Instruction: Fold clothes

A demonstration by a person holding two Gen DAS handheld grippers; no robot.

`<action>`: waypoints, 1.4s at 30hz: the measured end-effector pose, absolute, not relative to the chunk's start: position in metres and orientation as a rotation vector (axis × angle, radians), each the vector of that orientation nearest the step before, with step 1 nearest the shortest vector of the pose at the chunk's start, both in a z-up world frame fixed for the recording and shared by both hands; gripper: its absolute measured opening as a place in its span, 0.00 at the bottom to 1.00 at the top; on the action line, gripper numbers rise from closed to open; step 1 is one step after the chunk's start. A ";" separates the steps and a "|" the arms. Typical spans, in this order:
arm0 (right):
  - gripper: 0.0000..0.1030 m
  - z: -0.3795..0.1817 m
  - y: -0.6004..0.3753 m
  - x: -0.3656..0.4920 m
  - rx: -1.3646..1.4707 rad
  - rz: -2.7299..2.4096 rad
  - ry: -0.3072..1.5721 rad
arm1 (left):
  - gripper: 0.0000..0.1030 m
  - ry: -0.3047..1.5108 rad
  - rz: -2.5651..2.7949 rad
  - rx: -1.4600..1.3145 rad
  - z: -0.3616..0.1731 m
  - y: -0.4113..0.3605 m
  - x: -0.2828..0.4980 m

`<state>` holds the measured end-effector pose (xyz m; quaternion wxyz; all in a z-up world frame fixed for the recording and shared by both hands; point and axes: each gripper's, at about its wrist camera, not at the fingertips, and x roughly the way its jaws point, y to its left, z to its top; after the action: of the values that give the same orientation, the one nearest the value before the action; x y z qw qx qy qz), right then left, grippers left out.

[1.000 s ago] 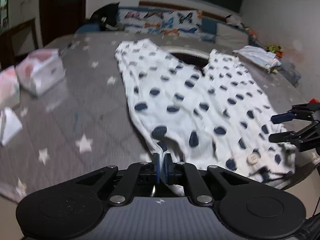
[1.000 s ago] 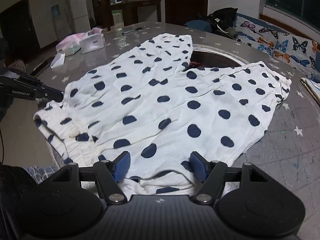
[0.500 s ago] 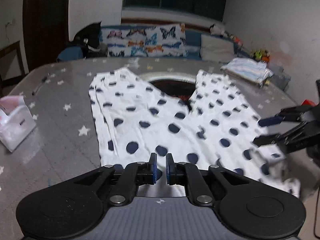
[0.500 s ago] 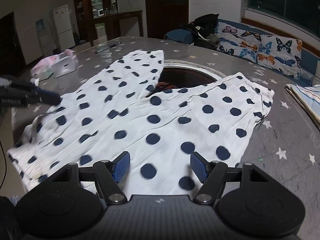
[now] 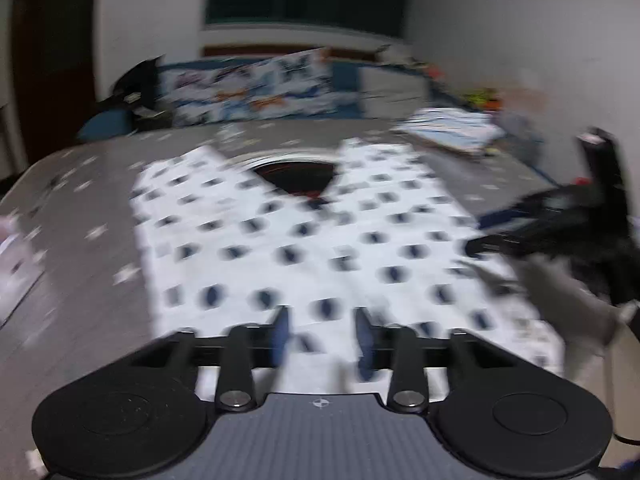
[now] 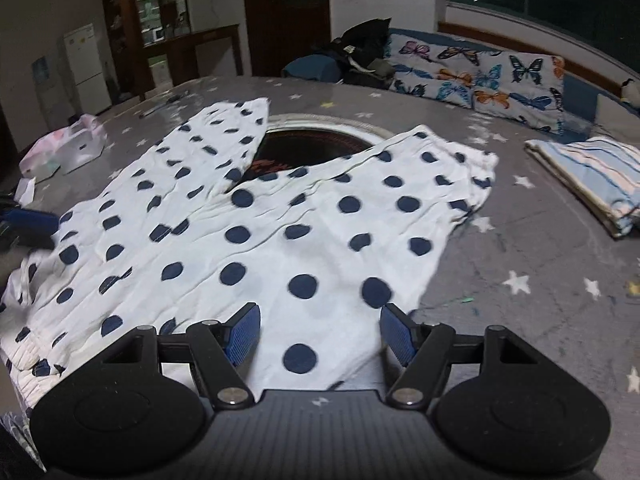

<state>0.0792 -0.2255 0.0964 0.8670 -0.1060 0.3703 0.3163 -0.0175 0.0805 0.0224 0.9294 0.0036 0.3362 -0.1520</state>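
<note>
**Polka-dot trousers spread flat, both sets of fingers parted above the waist edge**

A pair of white trousers with navy dots (image 6: 280, 240) is laid flat on the grey star-patterned tabletop (image 6: 520, 248), the two legs fanned away from the cameras on either side of a round dark recess (image 6: 316, 144) set into the tabletop. The waist end is seen nearest the cameras, at the tabletop's edge.

The left gripper (image 5: 322, 334) is shown with its fingers (image 5: 280, 332) spread; they have just been opening, and although the cloth lies beneath and between them, it is not pinched. The view from this wrist is blurred. The right gripper (image 6: 320, 332) is held with its blue-padded fingers (image 6: 242, 332) wide apart over the cloth, nothing being clamped.

In the left wrist view the right gripper appears at the right edge, near the trousers' side. A folded striped cloth (image 6: 596, 176) is seen at the far right of the tabletop, well apart from the trousers, and a pale plastic-wrapped pack (image 6: 68, 148) at the far left. Butterfly-print cushions (image 6: 476, 76) are ranged behind the tabletop.
</note>
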 end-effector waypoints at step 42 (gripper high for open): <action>0.45 0.081 -0.253 0.291 -0.003 0.405 0.800 | 0.10 0.770 -0.697 -0.097 0.008 0.003 0.001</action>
<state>0.2907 -0.2526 0.0806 0.9011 -0.0012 0.3869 0.1960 0.0011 0.0029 0.0084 0.8671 -0.0463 0.3679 -0.3327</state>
